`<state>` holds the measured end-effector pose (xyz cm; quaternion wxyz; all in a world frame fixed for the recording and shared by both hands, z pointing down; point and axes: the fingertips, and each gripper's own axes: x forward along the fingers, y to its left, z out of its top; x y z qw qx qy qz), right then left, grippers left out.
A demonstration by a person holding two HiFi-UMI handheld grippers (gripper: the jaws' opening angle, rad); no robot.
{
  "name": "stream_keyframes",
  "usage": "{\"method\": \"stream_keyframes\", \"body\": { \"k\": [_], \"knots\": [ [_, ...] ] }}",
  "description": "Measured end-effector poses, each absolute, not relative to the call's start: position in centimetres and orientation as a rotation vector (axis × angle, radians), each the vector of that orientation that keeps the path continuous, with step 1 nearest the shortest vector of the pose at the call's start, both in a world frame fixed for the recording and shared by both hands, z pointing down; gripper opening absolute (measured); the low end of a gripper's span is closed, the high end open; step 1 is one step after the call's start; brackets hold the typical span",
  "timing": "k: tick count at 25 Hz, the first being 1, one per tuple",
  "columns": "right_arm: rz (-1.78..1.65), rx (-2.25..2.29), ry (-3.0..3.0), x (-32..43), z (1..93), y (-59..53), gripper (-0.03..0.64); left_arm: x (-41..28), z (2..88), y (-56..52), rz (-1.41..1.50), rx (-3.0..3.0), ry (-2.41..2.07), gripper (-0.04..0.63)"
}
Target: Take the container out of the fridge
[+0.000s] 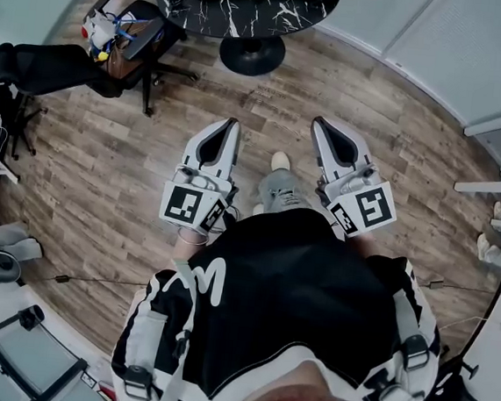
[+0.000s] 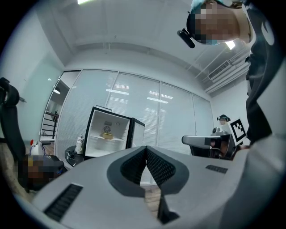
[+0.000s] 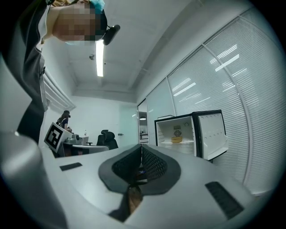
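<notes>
Right gripper view, right gripper (image 3: 141, 147) pressed together, container (image 3: 177, 140) well apart inside open fridge (image 3: 212, 134)

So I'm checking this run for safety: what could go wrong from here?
Both the left gripper and right gripper are shut; unless opened first, they may shove the yellow container deeper along its shelf. The fridge door stands open and could be clipped on approach.

The left gripper (image 1: 232, 123) and right gripper (image 1: 319, 122) look like smooth matt grey plastic with dark ribbed pads (image 2: 161, 167), above a matt wood-plank floor (image 1: 102, 190); ahead of the jaws, the fridge (image 2: 100, 144) is smooth black outside, white plastic inside.
</notes>
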<state>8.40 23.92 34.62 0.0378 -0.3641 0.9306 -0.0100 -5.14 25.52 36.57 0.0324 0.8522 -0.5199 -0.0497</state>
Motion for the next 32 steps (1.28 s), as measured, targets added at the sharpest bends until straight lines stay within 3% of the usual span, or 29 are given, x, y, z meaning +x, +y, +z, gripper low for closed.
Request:
{"method": "stream_keyframes", "body": {
  "k": [32],
  "knots": [
    [-0.096, -1.052, 2.887, 6.7, 35.0, 8.2, 0.011, -6.8, 36.8, 11.2, -0.123, 2.562, -1.668, 0.009]
  ]
}}
